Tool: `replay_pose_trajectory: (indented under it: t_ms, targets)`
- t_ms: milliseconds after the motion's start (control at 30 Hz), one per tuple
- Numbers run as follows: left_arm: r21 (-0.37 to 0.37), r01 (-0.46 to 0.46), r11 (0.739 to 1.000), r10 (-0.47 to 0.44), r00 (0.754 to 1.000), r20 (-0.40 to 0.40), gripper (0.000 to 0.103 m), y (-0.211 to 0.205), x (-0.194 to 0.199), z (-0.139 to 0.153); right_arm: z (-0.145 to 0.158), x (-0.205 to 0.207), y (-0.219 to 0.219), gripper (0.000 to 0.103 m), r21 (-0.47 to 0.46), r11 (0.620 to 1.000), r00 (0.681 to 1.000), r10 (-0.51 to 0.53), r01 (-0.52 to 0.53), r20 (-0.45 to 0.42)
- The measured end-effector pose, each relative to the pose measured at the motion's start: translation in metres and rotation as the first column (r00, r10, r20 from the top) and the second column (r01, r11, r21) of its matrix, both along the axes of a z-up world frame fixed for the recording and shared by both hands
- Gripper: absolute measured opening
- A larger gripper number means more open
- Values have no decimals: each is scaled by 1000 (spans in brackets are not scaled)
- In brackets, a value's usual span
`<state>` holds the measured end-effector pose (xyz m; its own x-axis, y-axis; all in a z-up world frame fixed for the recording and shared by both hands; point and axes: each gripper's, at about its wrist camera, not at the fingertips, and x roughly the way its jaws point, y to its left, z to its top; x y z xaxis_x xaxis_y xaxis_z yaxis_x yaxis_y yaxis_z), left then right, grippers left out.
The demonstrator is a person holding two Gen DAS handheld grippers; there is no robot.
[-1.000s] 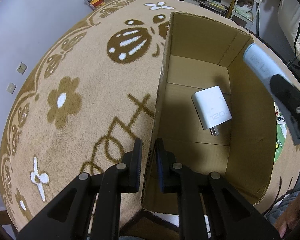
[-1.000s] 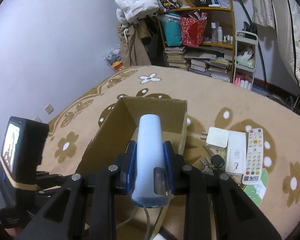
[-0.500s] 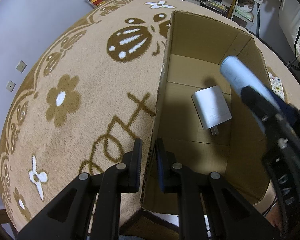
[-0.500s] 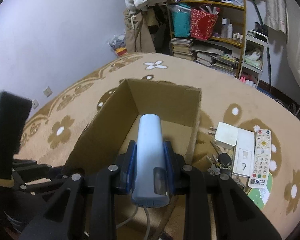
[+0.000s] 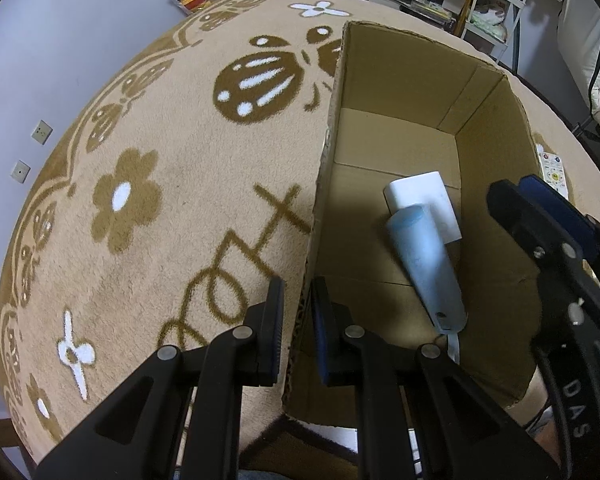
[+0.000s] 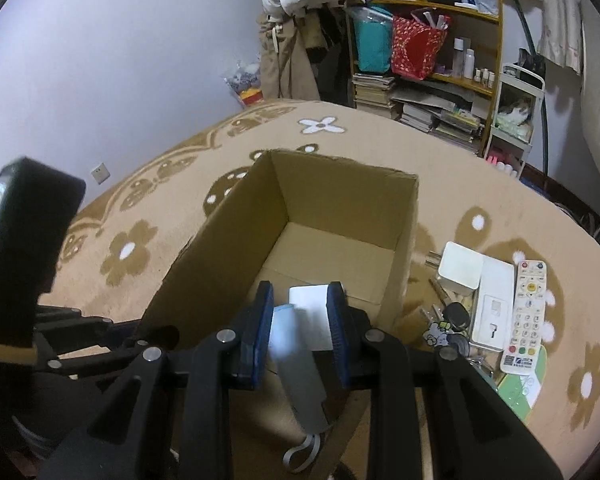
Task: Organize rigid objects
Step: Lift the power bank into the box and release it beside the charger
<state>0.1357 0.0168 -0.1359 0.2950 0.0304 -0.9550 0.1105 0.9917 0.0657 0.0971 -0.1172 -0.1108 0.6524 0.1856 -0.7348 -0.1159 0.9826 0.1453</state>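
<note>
Left gripper [image 5: 298, 312] pinches the near wall of the cardboard box [image 5: 488, 120]. Right gripper [image 6: 300, 328] hangs above with jaws apart, empty. Below, the blue cylinder [image 5: 424, 260] lies blurred inside the box, overlapping a white adapter [image 5: 428, 196].

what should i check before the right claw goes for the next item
1. Blue cylinder out of the right claw: ok, it is down in the cardboard box, clear of both pads.
2. Cylinder at rest: cannot tell, it is blurred and leans on the white charger.
3. Left claw clamped on the box's near wall: ok.
4. Room left in the box: ok, the far floor is bare.
5. Next items uncovered: ok, the white adapter, keys and remote lie on the rug beside the box.
</note>
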Motion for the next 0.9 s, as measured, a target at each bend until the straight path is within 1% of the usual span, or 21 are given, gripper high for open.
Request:
replay_pose_trajectory:
  t_ms: [100, 133, 167, 200, 233, 267, 300, 333, 367, 433, 500, 567, 667, 900]
  targets:
    - [10, -4, 1000, 4, 1000, 5, 14, 0, 0, 0, 2, -1, -7, 30, 8, 1000, 1000, -22, 22, -19]
    - [9, -3, 1000, 3, 1000, 7, 14, 1, -1, 1, 3, -2, -9, 35, 12, 1000, 999, -25, 25, -20]
    - [5, -3, 1000, 3, 1000, 5, 14, 1, 0, 1, 5, -3, -11, 44, 16, 999, 999, -32, 32, -19]
    - [2, -5, 1000, 5, 1000, 4, 14, 1, 0, 1, 7, -4, -13, 50, 13, 999, 999, -37, 38, -14]
    - [1, -5, 1000, 5, 1000, 5, 14, 2, 0, 1, 10, -5, -15, 63, 4, 999, 999, -47, 47, -3]
    - [0, -5, 1000, 5, 1000, 4, 14, 2, 0, 1, 14, -7, -17, 72, -11, 998, 998, -59, 59, 16]
    - [0, -5, 1000, 5, 1000, 4, 14, 2, 0, 1, 17, -8, -19, 74, -21, 998, 997, -65, 65, 30]
    - [-1, -4, 1000, 4, 1000, 4, 14, 2, 0, 1, 20, -9, -22, 80, -31, 997, 997, -67, 69, 47]
    - [0, -4, 1000, 4, 1000, 4, 14, 2, 0, 1, 22, -9, -23, 88, -34, 997, 996, -67, 68, 54]
    - [1, -4, 1000, 4, 1000, 5, 14, 2, -1, 2, 25, -10, -28, 96, -38, 996, 995, -77, 80, 69]
    - [1, -4, 1000, 4, 1000, 5, 14, 2, -1, 2, 26, -9, -35, 98, -37, 995, 994, -94, 96, 64]
    - [1, -4, 1000, 4, 1000, 5, 14, 2, -1, 2, 23, -7, -41, 98, -22, 994, 994, -106, 107, 38]
    - [2, -3, 1000, 3, 1000, 6, 14, 2, -1, 2, 19, -9, -52, 98, -4, 991, 991, -132, 132, 31]
    - [8, -1, 1000, 1, 1000, 6, 14, 1, 0, 2, 14, -13, -70, 98, -12, 984, 984, -175, 175, 25]
